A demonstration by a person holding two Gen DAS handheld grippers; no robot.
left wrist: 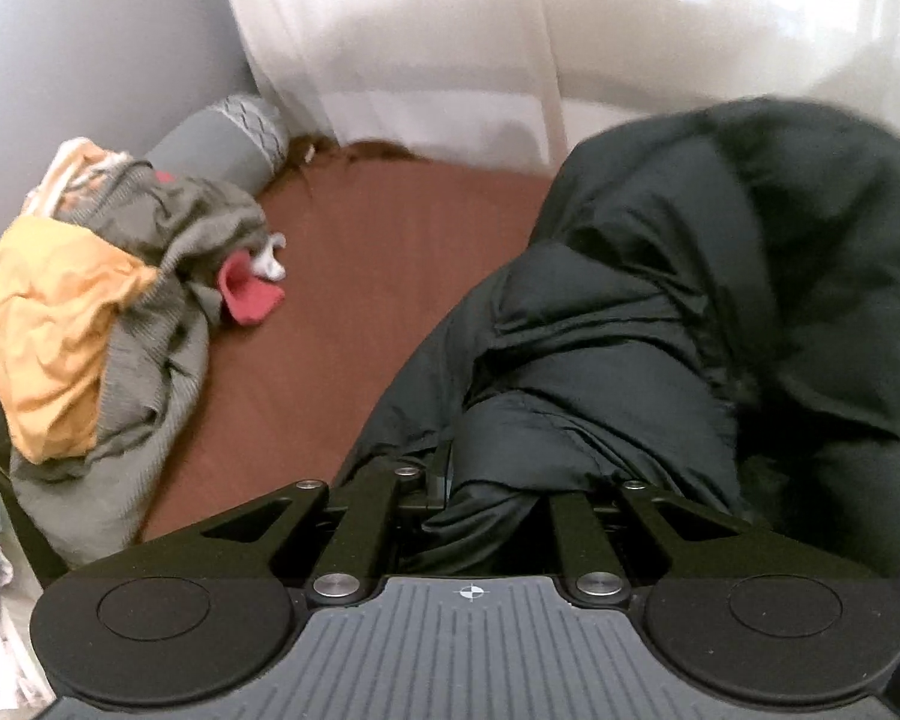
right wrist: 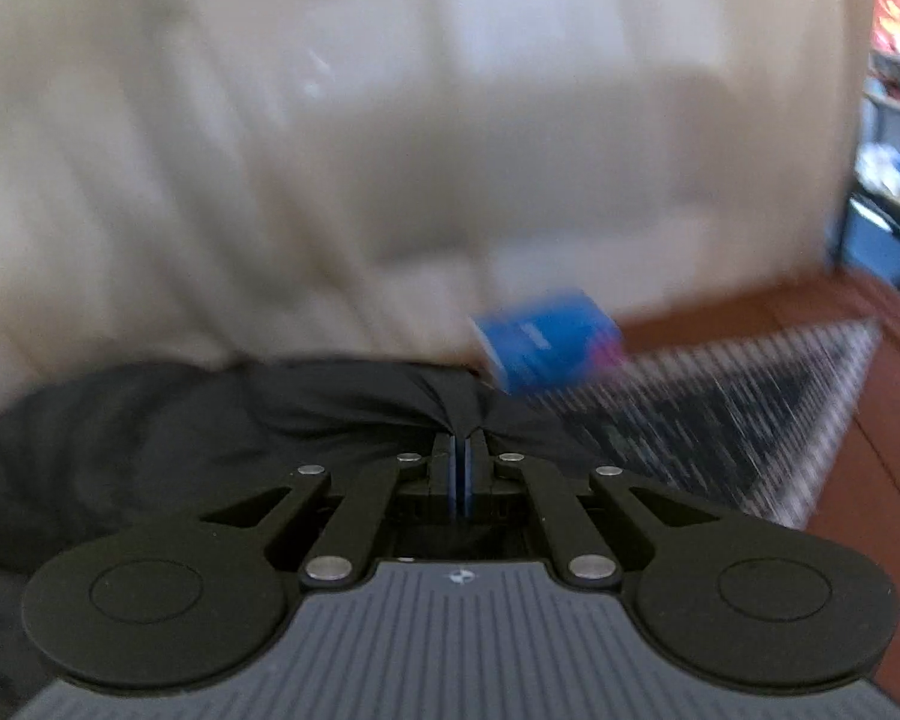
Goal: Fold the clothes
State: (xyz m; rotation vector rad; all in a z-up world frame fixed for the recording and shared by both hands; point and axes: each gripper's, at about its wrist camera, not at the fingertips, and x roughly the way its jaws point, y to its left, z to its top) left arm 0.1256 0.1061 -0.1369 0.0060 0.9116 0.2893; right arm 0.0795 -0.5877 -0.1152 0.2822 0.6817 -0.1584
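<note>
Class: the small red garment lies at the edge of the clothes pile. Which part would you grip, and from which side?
Grip the red garment at its free lower corner, coming from the bare brown surface on its right. That end lies flat and clear; its other end tucks under the grey garment.

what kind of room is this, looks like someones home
Most likely a bedroom at home: a bed with a brown sheet, a bolster pillow against the wall, sheer curtains behind, and a pile of unfolded clothes on the bed.
</note>
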